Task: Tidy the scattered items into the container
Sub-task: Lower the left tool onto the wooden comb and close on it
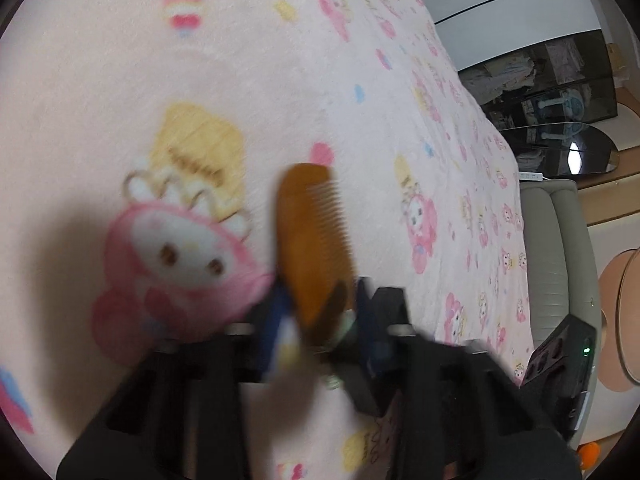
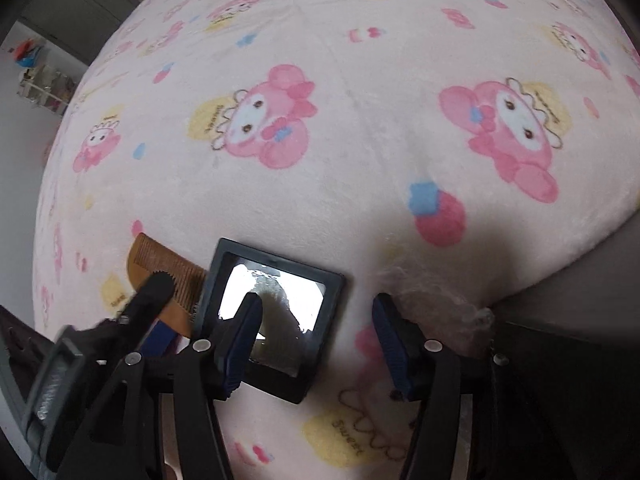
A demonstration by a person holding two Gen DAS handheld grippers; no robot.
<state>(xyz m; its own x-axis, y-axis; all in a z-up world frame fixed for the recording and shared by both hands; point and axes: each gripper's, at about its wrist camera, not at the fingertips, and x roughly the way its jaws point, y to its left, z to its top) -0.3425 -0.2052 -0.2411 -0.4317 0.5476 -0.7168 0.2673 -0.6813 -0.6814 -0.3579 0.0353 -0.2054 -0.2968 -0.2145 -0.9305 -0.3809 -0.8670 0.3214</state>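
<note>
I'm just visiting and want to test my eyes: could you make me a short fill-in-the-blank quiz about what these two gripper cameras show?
1. The left hand-held gripper is closed on a brown wooden ____.
2. The square mirror has a frame coloured ____.
3. The right hand-held gripper has its jaws ____, one finger over the mirror.
4. Everything lies on a blanket whose main colour is ____.

Missing words: comb; black; open; pink

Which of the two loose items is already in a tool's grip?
The brown comb, pinched by the left tool. The black-framed mirror lies free under the open right tool.
</note>
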